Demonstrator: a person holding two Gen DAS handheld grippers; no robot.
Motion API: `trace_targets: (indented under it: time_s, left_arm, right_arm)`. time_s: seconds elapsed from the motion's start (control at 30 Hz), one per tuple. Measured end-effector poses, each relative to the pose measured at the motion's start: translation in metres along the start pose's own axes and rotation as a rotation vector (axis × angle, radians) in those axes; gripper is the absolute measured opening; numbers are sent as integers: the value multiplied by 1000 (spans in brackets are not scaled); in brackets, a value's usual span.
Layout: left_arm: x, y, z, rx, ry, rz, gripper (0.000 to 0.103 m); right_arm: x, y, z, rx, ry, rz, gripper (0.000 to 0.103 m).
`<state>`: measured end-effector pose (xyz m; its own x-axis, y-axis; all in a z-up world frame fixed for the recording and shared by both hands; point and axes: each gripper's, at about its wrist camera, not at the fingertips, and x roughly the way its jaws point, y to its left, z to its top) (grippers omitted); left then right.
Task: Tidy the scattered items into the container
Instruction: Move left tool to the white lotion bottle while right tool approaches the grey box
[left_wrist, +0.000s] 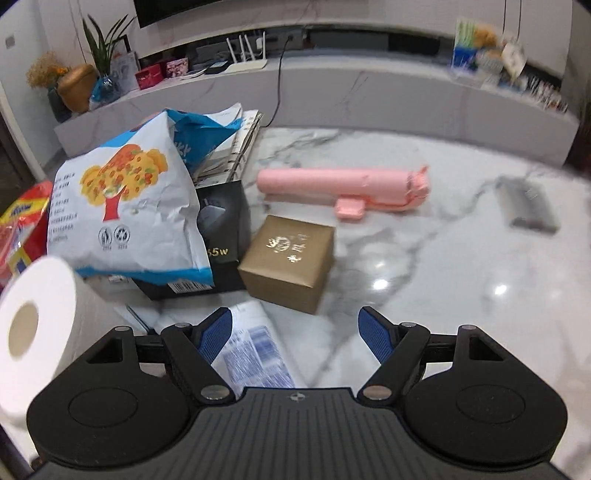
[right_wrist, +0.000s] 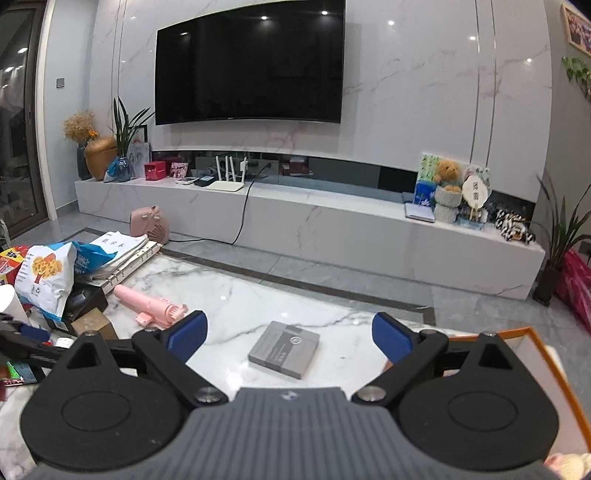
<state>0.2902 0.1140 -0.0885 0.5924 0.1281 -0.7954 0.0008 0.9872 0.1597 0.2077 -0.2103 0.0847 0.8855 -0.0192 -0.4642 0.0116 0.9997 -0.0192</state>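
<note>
My left gripper (left_wrist: 295, 332) is open and empty, low over the marble table, just short of a gold-brown gift box (left_wrist: 290, 263). Beyond it lie a pink handheld fan (left_wrist: 343, 190), a black 65W box (left_wrist: 225, 236) and a white snack bag (left_wrist: 125, 206). A grey flat box (left_wrist: 528, 206) lies far right. My right gripper (right_wrist: 290, 338) is open and empty, hovering above the grey flat box (right_wrist: 283, 349). The orange-rimmed container (right_wrist: 532, 345) sits at its right. The pink fan (right_wrist: 151, 304) and gold box (right_wrist: 94, 323) are to its left.
A toilet paper roll (left_wrist: 40, 328) stands at the left. A printed paper (left_wrist: 251, 350) lies under the left fingers. A red packet (left_wrist: 22, 229) and a binder stack (left_wrist: 236, 144) crowd the left side. The TV bench (right_wrist: 314, 221) runs beyond the table.
</note>
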Motion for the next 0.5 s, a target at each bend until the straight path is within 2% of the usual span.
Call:
trace_targets:
  time_s: [0.07, 0.13, 0.17, 0.27, 0.5]
  left_arm:
    - [12, -5, 3, 15, 33, 50, 89]
    - [22, -8, 5, 16, 72, 61, 89]
    - [27, -10, 5, 30, 92, 69, 93]
    - [37, -13, 5, 62, 125, 127, 94]
    - [40, -7, 9, 25, 145, 137, 97]
  right_arm:
    - [5, 2, -2, 0, 6, 10, 97]
    - [10, 3, -5, -1, 15, 23, 97]
    - [12, 3, -6, -1, 19, 29, 97]
    - [16, 4, -10, -3, 23, 44, 97]
    - [23, 1, -11, -10, 28, 52, 97]
